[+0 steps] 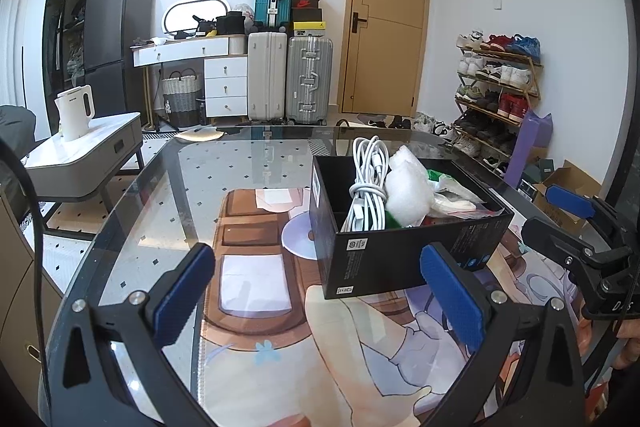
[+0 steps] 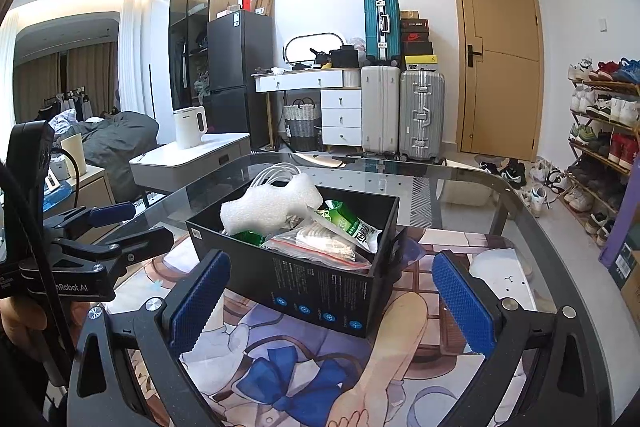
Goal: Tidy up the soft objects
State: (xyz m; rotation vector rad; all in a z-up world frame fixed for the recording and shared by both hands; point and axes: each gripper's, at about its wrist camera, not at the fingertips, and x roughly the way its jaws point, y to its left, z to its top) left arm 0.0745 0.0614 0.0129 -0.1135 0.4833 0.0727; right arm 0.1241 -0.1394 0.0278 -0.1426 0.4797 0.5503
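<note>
Left hand-held gripper (image 1: 316, 297) and right hand-held gripper (image 2: 330, 297): jaws apart, empty, just short of the box (image 1: 400, 247) on the worktop (image 1: 168, 195). Foam (image 2: 272, 205), cable (image 1: 368, 187) and bags (image 2: 320, 241) sit heaped inside. Risk: a nudge slides the light box or spills the foam perched on top.

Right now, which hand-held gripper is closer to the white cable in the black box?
Left, I think. The left hand-held gripper faces the box's end where the white cable stands. The right hand-held gripper faces the opposite side, with foam and packets between.
</note>
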